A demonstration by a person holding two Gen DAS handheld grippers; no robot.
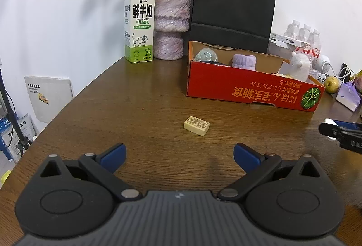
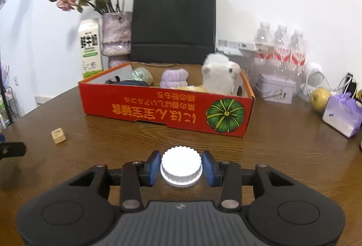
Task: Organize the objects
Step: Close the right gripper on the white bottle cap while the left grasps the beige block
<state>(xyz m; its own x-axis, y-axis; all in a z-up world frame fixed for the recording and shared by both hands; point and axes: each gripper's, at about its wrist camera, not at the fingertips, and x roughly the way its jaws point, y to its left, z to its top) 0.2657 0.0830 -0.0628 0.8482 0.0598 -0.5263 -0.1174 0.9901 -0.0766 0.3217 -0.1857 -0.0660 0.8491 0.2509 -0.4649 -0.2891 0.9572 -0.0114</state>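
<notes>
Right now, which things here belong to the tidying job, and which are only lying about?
Job:
- white cap, gripped in the right tongs
- block, loose on the table
- red box
- left tongs, open

Lying about:
- milk carton
- vase
- black bag
- bottles
- apple

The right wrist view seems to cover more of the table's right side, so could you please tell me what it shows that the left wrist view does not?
Only the right wrist view shows the white ribbed cap clamped in the right tongs and the lilac tin. Only the left wrist view shows the open left tongs. Both show the red cardboard box, the tan block and the milk carton.
</notes>
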